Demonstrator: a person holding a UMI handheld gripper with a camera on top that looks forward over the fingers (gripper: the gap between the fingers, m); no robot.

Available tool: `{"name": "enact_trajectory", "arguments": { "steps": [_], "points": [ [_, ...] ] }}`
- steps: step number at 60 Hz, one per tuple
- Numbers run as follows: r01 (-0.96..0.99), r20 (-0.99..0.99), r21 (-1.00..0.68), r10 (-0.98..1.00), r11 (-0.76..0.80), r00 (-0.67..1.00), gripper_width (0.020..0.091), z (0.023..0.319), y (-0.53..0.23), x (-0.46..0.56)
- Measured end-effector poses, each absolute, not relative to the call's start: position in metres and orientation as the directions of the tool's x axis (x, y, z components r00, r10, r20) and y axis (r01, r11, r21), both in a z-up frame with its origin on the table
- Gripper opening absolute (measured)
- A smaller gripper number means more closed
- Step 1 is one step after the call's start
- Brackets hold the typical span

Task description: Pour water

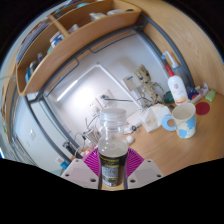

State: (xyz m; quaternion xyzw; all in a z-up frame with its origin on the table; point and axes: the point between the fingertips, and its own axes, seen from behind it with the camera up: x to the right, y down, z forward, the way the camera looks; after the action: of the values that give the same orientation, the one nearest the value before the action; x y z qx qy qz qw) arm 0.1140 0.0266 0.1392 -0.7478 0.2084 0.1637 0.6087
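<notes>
A clear plastic water bottle (112,150) with a dark yellow-edged label stands upright between my fingers, and my gripper (112,166) is shut on the bottle, both magenta pads (94,162) pressing its sides. The view is tilted. Beyond and to the right of the bottle a white cup (185,121) and a second pale cup (158,119) stand on the wooden table (160,150). The bottle's lower part is hidden by the fingers.
On the table past the cups stand a white bottle with a red cap (176,87), coloured items (205,100) and a small wooden figure (146,82). A wooden shelf (80,35) runs along the wall beyond. A white wall surface (90,90) lies behind the bottle.
</notes>
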Motion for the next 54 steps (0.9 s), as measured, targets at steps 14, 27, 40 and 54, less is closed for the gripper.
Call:
{"name": "enact_trajectory", "arguments": {
  "steps": [14,27,40,54],
  "points": [
    [-0.904,-0.89,-0.412,-0.163,-0.111,0.426,0.0281,0.157,0.058,0.183],
    [-0.997,-0.981,-0.001,-0.194,-0.076,0.016,0.0284,0.166,0.074,0.218],
    [-0.964,-0.942,0.261,-0.228,-0.048,-0.244,0.0285,0.167,0.079,0.235],
    [-0.919,-0.887,0.393,-0.273,-0.02,-0.373,0.0285,0.156,0.071,0.24]
  ]
}}
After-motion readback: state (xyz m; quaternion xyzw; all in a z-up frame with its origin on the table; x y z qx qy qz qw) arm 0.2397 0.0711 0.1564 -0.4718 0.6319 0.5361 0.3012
